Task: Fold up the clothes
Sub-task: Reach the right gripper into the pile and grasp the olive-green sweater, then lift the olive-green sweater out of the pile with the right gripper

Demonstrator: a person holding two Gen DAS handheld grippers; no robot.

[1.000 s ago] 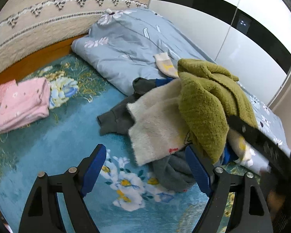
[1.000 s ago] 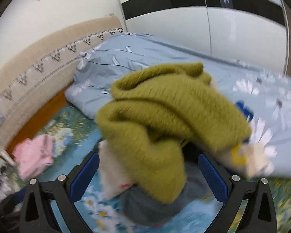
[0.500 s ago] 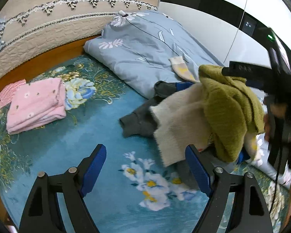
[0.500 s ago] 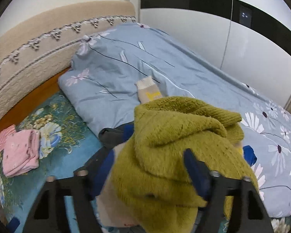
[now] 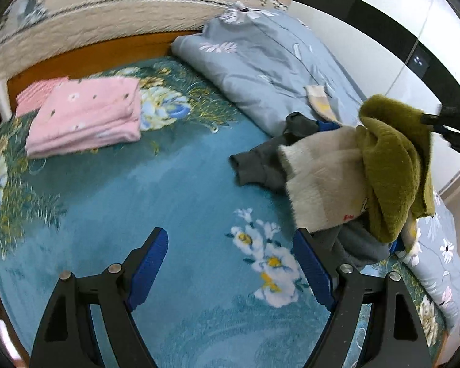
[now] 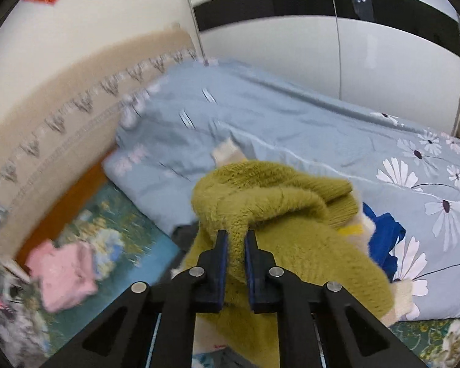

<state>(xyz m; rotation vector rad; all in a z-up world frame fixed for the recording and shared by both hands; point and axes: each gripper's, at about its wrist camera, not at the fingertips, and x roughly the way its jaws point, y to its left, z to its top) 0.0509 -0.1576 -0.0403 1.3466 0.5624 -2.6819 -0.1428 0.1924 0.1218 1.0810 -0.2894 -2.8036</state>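
An olive-green knit sweater tops a heap of clothes on the bed, and my right gripper is shut on a fold of it. From the left wrist view the sweater hangs lifted at its upper corner, where the right gripper pinches it. Under it lie a cream fleece garment and a dark grey one. My left gripper stands open low over the teal floral blanket, left of the heap, holding nothing.
A folded pink garment lies at the far left near the padded headboard. A rolled blue floral duvet runs along the wall side, with a cream sock on it. Blue cloth pokes out beside the heap. White wardrobe doors stand behind.
My right gripper has shut on the green sweater and is lifting its top. The left gripper has swung left and back, so the heap sits farther right in its view.
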